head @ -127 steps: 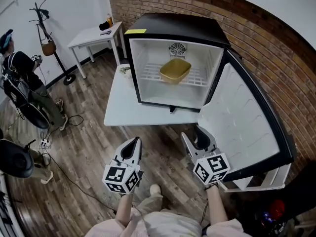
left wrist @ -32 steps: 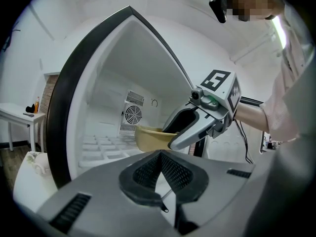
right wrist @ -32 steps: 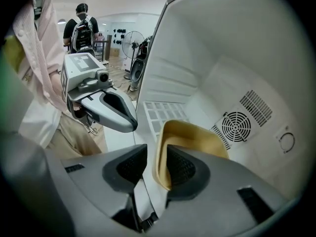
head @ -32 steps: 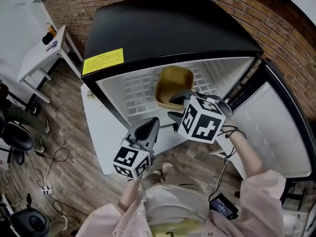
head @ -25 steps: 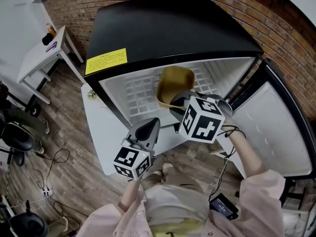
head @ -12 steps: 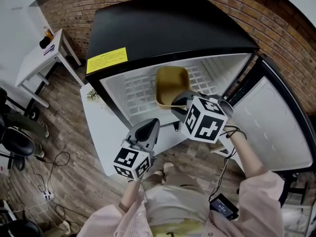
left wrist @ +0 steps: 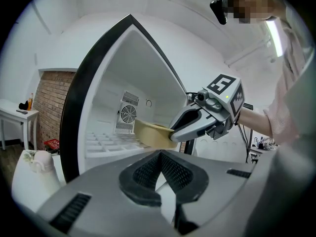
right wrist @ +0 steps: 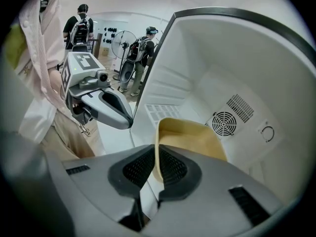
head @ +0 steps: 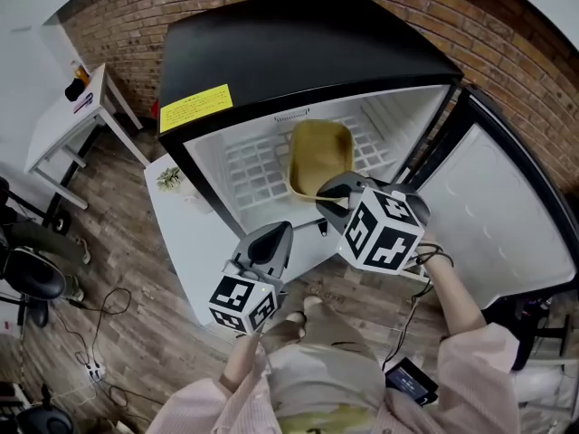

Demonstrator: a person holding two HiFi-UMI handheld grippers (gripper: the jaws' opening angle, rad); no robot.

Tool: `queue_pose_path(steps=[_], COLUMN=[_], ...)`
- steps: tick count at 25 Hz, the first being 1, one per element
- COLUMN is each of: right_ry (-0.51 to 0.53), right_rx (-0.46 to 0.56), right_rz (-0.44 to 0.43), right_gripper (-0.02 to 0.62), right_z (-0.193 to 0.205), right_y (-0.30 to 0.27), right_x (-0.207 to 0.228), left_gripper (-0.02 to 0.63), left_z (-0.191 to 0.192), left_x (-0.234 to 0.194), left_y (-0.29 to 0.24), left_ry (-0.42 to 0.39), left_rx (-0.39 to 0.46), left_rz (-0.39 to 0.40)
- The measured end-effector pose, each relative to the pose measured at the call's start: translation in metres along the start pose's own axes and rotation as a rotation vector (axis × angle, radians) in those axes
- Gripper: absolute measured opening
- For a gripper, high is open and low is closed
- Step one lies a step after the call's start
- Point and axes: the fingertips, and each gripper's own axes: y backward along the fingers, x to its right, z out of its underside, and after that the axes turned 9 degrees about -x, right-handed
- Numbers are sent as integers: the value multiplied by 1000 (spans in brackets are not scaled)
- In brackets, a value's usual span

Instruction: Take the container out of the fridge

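The container (head: 320,155) is lying at the wire shelf (head: 253,165) inside the open fridge (head: 298,48), at the centre of the head view; I cannot tell whether it is resting on the shelf. The right hand-held gripper (head: 331,193) is reaching in from the lower right and is clenching the container's near rim between its pads. The left hand-held gripper (head: 270,239) is hovering below centre, outside the fridge, above the white surface (head: 181,233), with its jaws pressed together on nothing.
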Motion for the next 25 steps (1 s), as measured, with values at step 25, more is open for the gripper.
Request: queue_pose_path(steps=[25], right_ry=[-175], right_rx=[111], right_rz=[287], right_gripper=[26], right_z=[28], right_y=[40], right_x=[-65], left_gripper=[-9], left_z=[14], left_x=[16], left_y=[11], left_ry=[-24], left_rx=[-20], left_rz=[64])
